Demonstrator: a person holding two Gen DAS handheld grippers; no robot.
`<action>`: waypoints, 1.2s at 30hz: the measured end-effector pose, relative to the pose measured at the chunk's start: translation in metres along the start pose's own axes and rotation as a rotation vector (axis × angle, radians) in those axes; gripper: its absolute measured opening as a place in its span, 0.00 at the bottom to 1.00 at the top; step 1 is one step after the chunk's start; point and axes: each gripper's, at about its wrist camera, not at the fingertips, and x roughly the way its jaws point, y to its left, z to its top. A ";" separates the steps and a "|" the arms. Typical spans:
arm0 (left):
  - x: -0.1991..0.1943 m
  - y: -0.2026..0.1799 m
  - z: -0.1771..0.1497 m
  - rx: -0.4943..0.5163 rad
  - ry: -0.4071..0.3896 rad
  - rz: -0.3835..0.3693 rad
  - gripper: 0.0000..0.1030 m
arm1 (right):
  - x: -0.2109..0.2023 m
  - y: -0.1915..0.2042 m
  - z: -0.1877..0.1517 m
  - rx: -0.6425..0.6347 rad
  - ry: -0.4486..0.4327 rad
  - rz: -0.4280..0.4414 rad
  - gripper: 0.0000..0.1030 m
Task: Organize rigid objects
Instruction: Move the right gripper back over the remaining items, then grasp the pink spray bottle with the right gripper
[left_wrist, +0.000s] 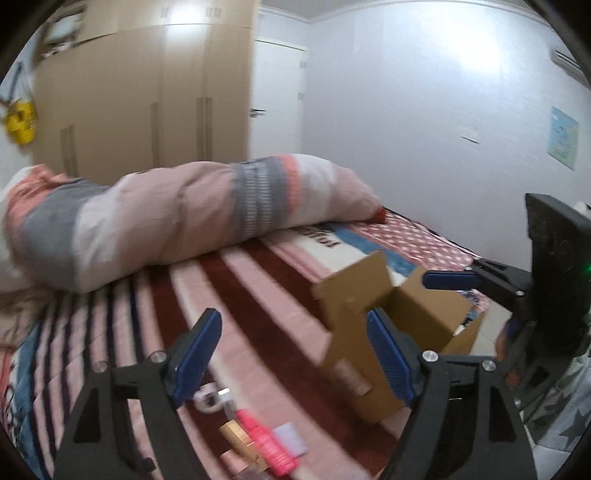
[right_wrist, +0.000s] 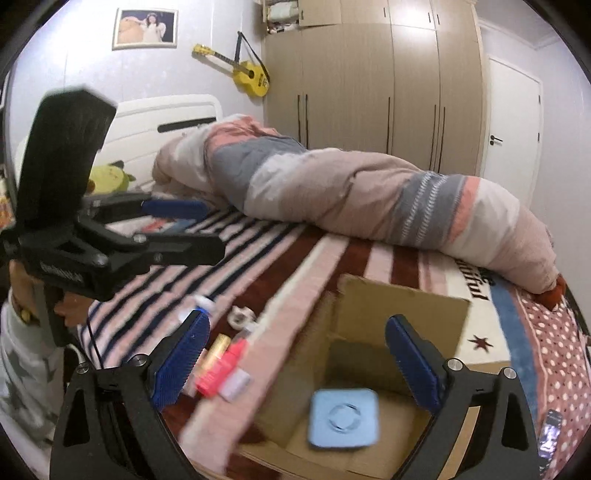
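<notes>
Two claws up over a striped bed, both spread wide, nothing pinched.

Right claw (right_wrist: 299, 360) held just above an open brown box (right_wrist: 402, 295), blue pads far apart. Inside the box, a flat light-blue square thing (right_wrist: 343, 417) with a round ring on top, a bit blurry, lying on the bottom or in the air, cannot tell which. Left claw (left_wrist: 295, 354) up over the bed cover (left_wrist: 258, 280), pads also far apart, the box to its right. Beside the box on the cover, a little bunch of small things: a pink bottle (right_wrist: 218, 373), a gold tube (right_wrist: 218, 349) touching it, a small white piece (right_wrist: 242, 315) a bit farther back. Behind all that, a long rolled-up blanket (right_wrist: 369, 195) across the bed, tall brown closets (right_wrist: 373, 85), and a yellow guitar (right_wrist: 251, 75) on the wall.
</notes>
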 end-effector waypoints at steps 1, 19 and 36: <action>-0.006 0.009 -0.006 -0.013 -0.005 0.017 0.77 | 0.004 0.010 0.004 -0.004 0.010 0.015 0.93; -0.006 0.124 -0.115 -0.189 0.079 0.138 0.78 | 0.174 0.096 -0.075 0.003 0.505 0.040 0.58; -0.001 0.132 -0.136 -0.189 0.092 0.105 0.78 | 0.219 0.074 -0.088 -0.082 0.625 -0.039 0.39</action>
